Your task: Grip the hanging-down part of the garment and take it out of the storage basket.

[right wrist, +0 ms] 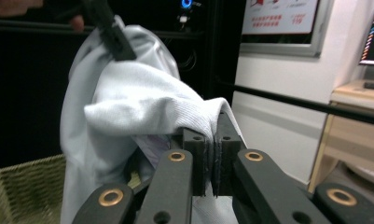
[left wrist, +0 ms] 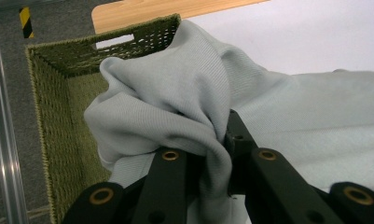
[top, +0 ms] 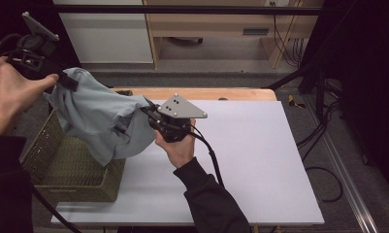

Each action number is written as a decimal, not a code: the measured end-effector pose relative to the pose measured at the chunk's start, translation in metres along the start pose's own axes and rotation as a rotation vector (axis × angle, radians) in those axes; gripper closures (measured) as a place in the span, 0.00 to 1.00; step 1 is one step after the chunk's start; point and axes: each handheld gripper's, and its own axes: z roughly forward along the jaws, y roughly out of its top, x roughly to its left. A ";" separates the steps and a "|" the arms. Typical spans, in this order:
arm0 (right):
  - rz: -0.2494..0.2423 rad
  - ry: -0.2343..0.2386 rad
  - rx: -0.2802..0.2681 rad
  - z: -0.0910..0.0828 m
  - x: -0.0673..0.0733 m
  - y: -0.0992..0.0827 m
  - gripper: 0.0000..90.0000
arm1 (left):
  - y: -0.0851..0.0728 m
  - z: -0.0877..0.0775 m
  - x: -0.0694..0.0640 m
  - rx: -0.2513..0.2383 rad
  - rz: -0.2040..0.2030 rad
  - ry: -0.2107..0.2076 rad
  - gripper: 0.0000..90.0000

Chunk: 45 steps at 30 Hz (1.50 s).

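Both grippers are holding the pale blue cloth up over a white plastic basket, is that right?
Not quite. The basket is green and woven, not white plastic, as the high view shows. Both the left gripper and right gripper do hold the cloth over it.

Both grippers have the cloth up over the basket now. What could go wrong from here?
The right gripper pinches only a thin edge of the light blue cloth, so it may slip free. The cloth's lower part hangs inside the woven basket and could snag or drag it. The left gripper holds a bunched fold that may loosen.
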 end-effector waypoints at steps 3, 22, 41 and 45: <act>-0.001 -0.020 -0.027 -0.002 -0.001 0.006 0.97 | 0.000 0.000 -0.001 -0.001 0.003 -0.009 0.89; -0.024 -0.038 -0.022 -0.006 -0.007 0.015 0.97 | 0.003 0.003 -0.009 -0.005 0.021 -0.026 0.89; 0.064 0.057 0.285 -0.004 -0.008 -0.084 0.69 | 0.003 0.020 -0.021 0.026 0.055 -0.042 0.89; 0.071 0.090 0.325 -0.008 -0.002 -0.099 0.37 | 0.002 0.024 -0.022 0.030 0.061 -0.042 0.89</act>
